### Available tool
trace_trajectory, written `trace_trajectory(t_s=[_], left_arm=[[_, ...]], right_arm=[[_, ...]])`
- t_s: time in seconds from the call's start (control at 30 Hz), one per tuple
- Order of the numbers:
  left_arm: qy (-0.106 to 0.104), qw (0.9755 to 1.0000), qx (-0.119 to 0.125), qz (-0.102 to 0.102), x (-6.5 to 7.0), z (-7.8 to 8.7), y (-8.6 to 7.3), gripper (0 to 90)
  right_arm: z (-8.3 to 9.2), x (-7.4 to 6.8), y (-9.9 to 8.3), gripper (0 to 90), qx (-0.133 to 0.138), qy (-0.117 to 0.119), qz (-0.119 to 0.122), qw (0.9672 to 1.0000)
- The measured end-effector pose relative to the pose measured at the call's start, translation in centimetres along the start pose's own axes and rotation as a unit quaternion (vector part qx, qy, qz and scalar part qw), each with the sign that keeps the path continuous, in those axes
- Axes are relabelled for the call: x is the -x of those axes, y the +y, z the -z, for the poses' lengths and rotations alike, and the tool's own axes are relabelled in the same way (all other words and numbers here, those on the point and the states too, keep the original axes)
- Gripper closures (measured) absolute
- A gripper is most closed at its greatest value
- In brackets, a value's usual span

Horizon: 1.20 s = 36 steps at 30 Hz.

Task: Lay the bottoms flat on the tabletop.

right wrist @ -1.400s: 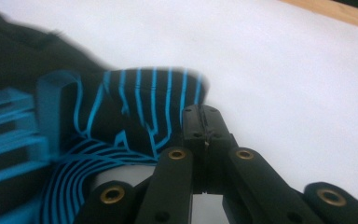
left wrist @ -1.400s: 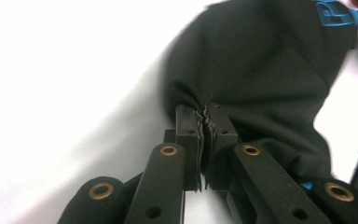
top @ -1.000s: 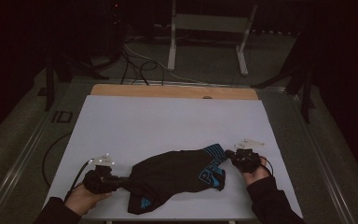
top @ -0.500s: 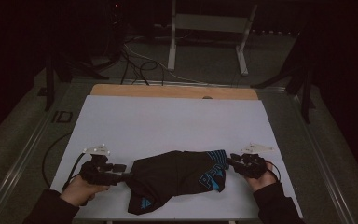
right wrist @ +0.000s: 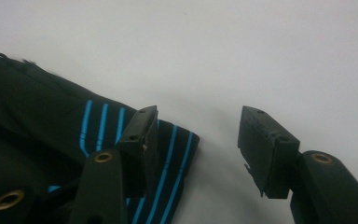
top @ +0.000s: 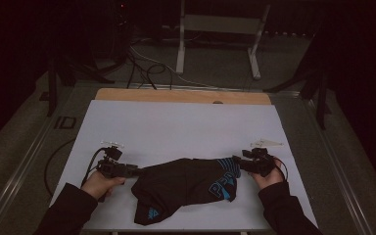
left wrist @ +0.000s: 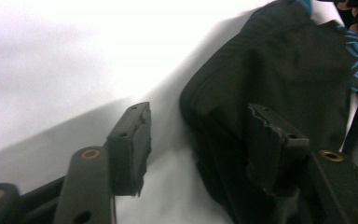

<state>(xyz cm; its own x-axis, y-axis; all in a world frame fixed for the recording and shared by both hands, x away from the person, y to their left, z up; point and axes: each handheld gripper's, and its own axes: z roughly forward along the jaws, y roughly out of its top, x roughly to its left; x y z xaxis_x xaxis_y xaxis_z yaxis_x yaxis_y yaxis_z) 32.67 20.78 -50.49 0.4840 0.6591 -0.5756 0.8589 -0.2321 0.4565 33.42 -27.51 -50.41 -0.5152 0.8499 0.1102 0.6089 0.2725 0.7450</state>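
Both tongs stand spread with nothing pinched, their jaws having just been opening. Left gripper point(top: 127, 170) lies low at the left edge of the black garment point(top: 186, 183), one jaw over the cloth and the other over the bare white table top point(top: 176, 127). Right gripper point(top: 239, 164) sits at the garment's right end, where the cuff with blue stripes point(right wrist: 168, 154) lies just beside one jaw. Crumpled across the near middle of the table, the garment lies between the two hands.
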Motion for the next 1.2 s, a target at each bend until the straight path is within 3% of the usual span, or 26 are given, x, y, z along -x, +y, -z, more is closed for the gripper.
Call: trace_trajectory(t_s=[0.2,0.3,0.33,0.4,0.47,0.53,0.6,0.7,0.93,1.2], left_arm=[[-0.041,0.9986,-0.008,0.031,-0.9,-1.1,-0.1,53.8],[-0.052,0.998,0.006,0.033,-0.9,-1.1,-0.1,66.2],[-0.045,0.9986,0.016,0.021,-0.6,-1.0,0.0,66.2],[-0.026,0.9992,0.032,0.003,-0.3,-0.6,0.1,84.2],[-0.013,0.999,0.042,-0.011,-0.1,-0.3,0.2,86.7],[-0.009,0.9987,0.049,-0.015,0.1,-0.2,0.2,87.3],[-0.002,0.9982,0.05,-0.034,0.4,-0.2,0.2,88.0],[0.006,0.9967,0.06,-0.054,0.7,-0.1,0.3,88.4],[0.028,0.9935,0.077,-0.08,1.0,0.4,1.4,88.5],[0.045,0.9893,0.107,-0.088,1.1,1.3,4.3,88.6]], right_arm=[[-0.7,0.1,-0.6,45.6,-0.017,0.014,-0.01,0.9997],[-0.8,0.0,-0.8,45.3,-0.022,0.026,-0.018,0.9993],[-0.9,-0.1,-1.0,45.2,-0.029,0.033,-0.017,0.9989],[-1.1,-0.6,-1.2,55.0,-0.035,0.038,-0.007,0.9986],[-1.1,-0.8,-1.1,61.5,-0.039,0.029,-0.002,0.9988],[-1.0,-1.0,-1.1,75.9,-0.042,0.015,0.014,0.9989],[-0.8,-0.8,-1.0,82.5,-0.039,0.02,0.01,0.999],[-0.6,-0.9,-0.7,84.0,-0.029,0.018,0.013,0.9993],[0.0,-0.7,0.3,84.3,-0.004,0.005,0.018,0.9998],[-0.1,-0.5,2.9,84.4,0.021,-0.012,0.027,0.9994]])
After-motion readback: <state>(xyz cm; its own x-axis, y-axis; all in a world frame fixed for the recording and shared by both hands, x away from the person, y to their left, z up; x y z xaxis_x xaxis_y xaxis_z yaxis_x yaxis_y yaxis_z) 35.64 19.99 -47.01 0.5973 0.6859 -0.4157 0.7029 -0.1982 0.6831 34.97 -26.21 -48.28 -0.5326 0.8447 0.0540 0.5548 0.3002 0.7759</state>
